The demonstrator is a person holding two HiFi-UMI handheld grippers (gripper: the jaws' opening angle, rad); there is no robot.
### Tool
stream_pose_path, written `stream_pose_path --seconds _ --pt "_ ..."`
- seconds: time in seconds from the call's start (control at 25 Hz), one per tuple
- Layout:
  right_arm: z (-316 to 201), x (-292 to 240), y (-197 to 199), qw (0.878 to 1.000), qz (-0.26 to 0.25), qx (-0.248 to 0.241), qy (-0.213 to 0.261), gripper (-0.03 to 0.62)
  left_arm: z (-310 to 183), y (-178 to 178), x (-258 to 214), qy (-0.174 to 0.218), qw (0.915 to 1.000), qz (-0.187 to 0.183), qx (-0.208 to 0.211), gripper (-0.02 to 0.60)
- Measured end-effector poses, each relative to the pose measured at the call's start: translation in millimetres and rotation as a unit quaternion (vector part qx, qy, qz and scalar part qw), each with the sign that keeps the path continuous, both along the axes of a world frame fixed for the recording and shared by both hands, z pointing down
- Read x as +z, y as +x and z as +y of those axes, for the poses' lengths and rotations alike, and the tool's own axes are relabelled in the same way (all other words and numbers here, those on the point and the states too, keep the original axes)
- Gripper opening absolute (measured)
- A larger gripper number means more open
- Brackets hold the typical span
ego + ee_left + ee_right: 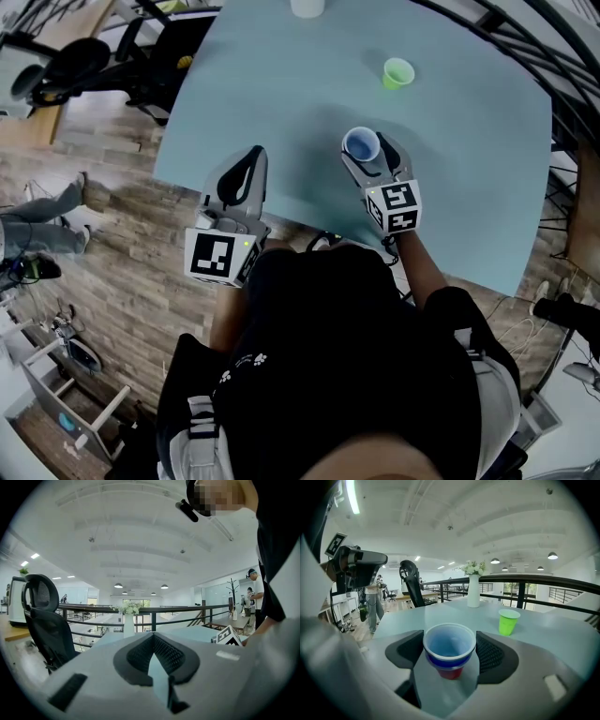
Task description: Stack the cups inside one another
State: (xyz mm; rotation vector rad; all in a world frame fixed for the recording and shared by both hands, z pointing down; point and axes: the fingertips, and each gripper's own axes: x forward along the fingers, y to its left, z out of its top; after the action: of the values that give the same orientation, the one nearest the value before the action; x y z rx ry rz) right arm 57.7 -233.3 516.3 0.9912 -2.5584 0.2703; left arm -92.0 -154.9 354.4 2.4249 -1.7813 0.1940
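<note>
A blue cup (449, 644) sits nested in a red cup (451, 672), only the red base showing beneath it. My right gripper (450, 651) is shut on this pair, a pad against each side of it, a little above the pale blue table (281, 94). The head view shows the blue cup (361, 144) in the right gripper (367, 150) near the table's near edge. A green cup (398, 72) stands upright alone further back; in the right gripper view the green cup (508, 621) is ahead to the right. My left gripper (251, 159) hovers at the near left edge, shut and empty, its tips (153, 637) together.
A white vase (307, 7) with flowers stands at the table's far edge, also in the right gripper view (473, 591). A black office chair (84, 61) stands off the table's left side. A black railing (525, 581) runs behind the table. A person (47, 220) stands on the wooden floor at left.
</note>
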Motion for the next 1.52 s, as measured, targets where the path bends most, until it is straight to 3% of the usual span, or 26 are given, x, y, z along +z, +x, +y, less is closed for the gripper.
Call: stream_pose_path --seconds 0.96,1.28,1.52 --pt "0.5 20.8 -2.2 1.000 0.027 -0.005 -0.013 0.379 -0.1 -2.4 0.0 0.004 1.0000 -0.002 0.002 -0.011" --pt "1.6 10.9 -2.7 1.000 0.013 -0.006 -0.002 0.382 -0.7 -1.8 0.6 0.004 1.0000 -0.001 0.004 -0.011" --pt "1.3 -18.5 4.4 0.999 -0.026 0.010 0.033 0.364 -1.9 1.5 2.3 0.004 0.9999 0.001 0.009 -0.011"
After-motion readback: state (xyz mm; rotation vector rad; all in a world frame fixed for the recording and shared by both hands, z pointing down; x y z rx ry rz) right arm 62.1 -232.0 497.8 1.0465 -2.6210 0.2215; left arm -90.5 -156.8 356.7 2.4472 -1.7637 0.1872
